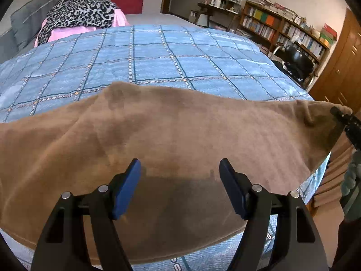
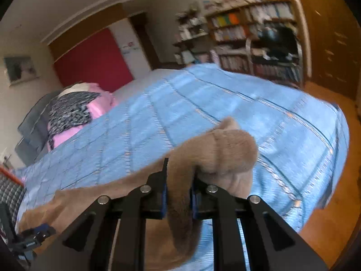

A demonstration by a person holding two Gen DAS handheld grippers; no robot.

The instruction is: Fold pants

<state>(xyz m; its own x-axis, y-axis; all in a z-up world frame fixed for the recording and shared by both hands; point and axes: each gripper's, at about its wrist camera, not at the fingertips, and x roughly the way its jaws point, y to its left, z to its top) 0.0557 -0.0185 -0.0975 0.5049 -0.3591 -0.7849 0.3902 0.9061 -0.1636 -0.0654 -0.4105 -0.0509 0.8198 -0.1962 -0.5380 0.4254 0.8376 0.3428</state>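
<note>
Pants (image 1: 158, 140) lie across the bed (image 1: 158, 52). Right gripper (image 2: 178, 194) pinches one bunched end; left gripper (image 1: 180, 176) is spread, holding nothing. Risk: unsupported fabric drags and wrinkles the fold.

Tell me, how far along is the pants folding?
Early on. Done: the brown pants lie spread on the blue bedspread. In hand: the right gripper is clamped on one end, lifting it; the left gripper hovers open. Left: no finished fold shows.

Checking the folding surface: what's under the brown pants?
The blue checked bedspread lies under the brown pants. Whatever lies beneath their middle is covered.
</note>
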